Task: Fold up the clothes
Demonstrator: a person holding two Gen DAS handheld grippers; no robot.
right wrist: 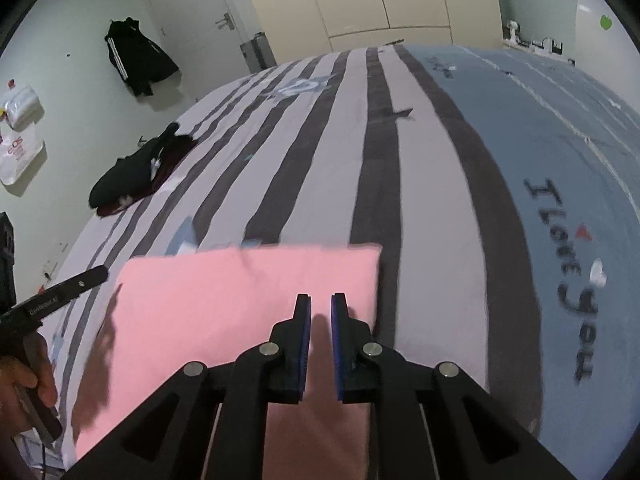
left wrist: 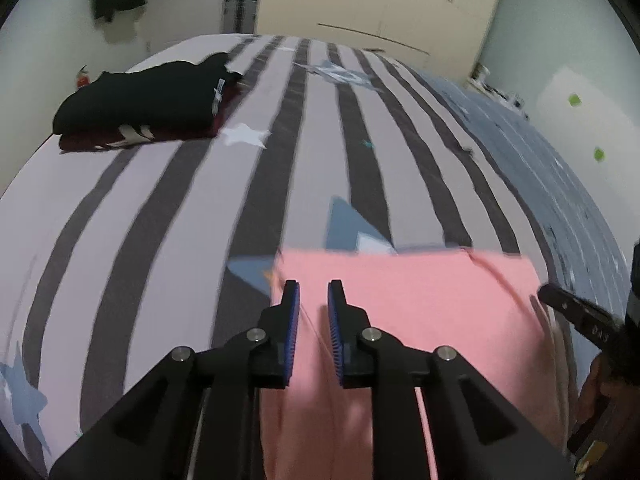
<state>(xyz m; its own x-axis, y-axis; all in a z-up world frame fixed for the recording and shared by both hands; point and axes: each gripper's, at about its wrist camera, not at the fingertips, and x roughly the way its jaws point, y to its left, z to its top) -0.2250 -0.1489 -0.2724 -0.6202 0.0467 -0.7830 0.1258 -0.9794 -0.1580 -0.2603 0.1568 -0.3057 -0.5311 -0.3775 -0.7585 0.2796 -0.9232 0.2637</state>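
Down at the near edge of the bed (left wrist: 168,208), a pink garment (left wrist: 420,300) lies flat across the striped cover, its far edge straight and its corners squared like a folded panel. In the left wrist view the left tongs (left wrist: 313,292) hover above the garment's left part, jaws parted with a narrow gap of pink cloth showing between the blue pads; nothing is gripped. In the right wrist view the right tongs (right wrist: 321,304) sit over the garment's right part, close to its right edge, likewise released, with a small gap and only fabric visible below. Whether either pair touches the cloth cannot be told.

Each view catches the other tool at its margin: the right tongs' black finger pokes in at the right of the left view, and the left tongs appear at the left of the right view, held by a hand (right wrist: 24,384).

Farther off on the left side of the bed rests a stack of folded clothes (left wrist: 140,108), a black piece on top of a dark red one with white marks, well apart from the pink garment. The bed cover shows grey and pale stripes with stars, and a blue section with dark lettering on its right side. Beyond the bed stand a cream wardrobe (left wrist: 380,4) and a white door (right wrist: 188,12), with a black jacket (right wrist: 138,56) hanging on the wall.
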